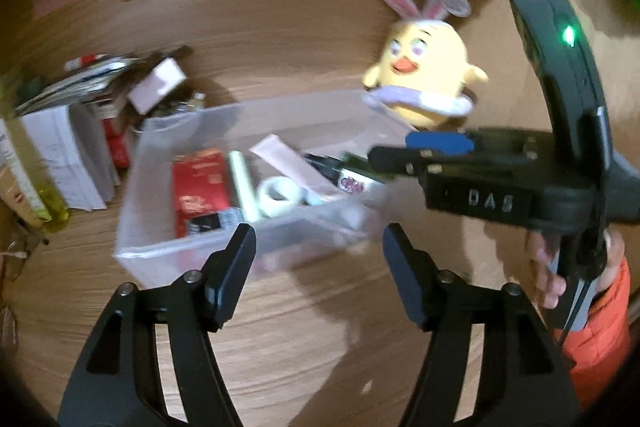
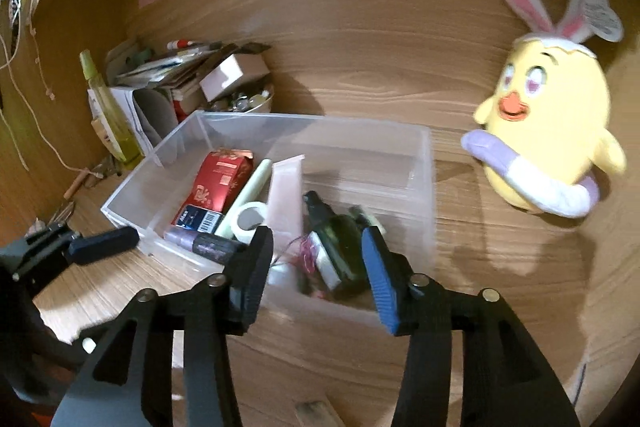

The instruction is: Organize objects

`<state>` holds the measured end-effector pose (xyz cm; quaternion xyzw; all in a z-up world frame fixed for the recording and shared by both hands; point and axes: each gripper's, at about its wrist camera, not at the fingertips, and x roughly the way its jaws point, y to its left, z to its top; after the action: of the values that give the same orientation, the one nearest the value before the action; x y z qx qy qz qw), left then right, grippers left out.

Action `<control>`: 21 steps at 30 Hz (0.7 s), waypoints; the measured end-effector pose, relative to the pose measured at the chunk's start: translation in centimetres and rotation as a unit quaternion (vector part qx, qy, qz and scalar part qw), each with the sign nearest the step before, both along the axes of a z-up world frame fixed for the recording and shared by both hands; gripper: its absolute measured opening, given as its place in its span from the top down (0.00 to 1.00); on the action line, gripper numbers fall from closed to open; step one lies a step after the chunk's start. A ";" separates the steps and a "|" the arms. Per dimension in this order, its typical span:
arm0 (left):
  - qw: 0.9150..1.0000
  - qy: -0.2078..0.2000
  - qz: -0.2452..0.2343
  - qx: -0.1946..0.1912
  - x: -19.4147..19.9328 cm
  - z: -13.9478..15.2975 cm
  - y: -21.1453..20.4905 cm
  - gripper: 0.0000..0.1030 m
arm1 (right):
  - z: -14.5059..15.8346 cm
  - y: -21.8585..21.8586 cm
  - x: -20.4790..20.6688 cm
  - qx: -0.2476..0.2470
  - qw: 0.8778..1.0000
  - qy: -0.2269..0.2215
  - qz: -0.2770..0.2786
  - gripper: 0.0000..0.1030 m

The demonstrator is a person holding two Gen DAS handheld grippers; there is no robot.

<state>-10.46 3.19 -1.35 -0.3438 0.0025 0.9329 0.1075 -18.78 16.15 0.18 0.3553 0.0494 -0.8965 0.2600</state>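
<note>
Clear plastic bin (image 2: 420, 163) corrals small toiletries on the wooden bench (image 2: 400, 47); both hand-held grippers, left (image 1: 318, 259) and right (image 2: 316, 255), hover spread and empty.

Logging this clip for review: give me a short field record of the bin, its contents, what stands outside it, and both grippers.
container: clear plastic bin on wooden tabletop
in bin: red packet, tape roll, pink tube, dark green bottle
outside bin: yellow chick plush with bunny ears, right of bin; cluttered pile of papers at back left
left gripper: open, empty, in front of bin
right gripper: open, empty, over bin's near edge
</note>
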 end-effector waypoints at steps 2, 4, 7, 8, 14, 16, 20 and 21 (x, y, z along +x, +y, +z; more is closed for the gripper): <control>1.000 -0.012 -0.017 -0.005 -0.2 -0.6 1.3 0.36 | 0.2 1.0 0.4 -0.002 1.000 0.006 -0.009 0.50; 0.999 -0.027 -0.037 -0.005 -0.2 -1.3 2.5 0.36 | 0.4 2.3 0.9 -0.003 1.000 0.013 -0.020 0.44; 0.996 -0.053 -0.071 -0.002 -0.3 -2.4 4.6 0.29 | 0.8 4.0 1.9 -0.001 0.999 0.023 -0.035 0.41; 0.995 -0.059 -0.081 -0.001 -0.2 -2.7 5.2 0.27 | 0.9 4.5 2.2 -0.001 0.999 0.026 -0.040 0.40; 0.990 -0.087 -0.110 -0.025 -0.4 -4.4 8.4 0.26 | 1.7 7.3 4.1 -0.008 0.997 0.046 -0.057 0.31; 0.989 -0.094 -0.109 -0.033 -0.7 -4.8 9.0 0.26 | 1.8 7.9 4.6 -0.010 0.997 0.052 -0.061 0.28; 0.989 -0.099 -0.101 -0.039 -1.2 -5.3 9.6 0.26 | 1.8 8.8 5.5 -0.016 0.996 0.056 -0.063 0.26; 0.989 -0.100 -0.100 -0.039 -1.2 -5.4 9.8 0.29 | 1.8 8.8 5.6 -0.016 0.996 0.055 -0.063 0.26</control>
<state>-11.70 12.95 -6.71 -0.4369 0.0622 0.8778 0.1861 -13.21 24.97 2.02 0.3032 0.0269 -0.9301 0.2055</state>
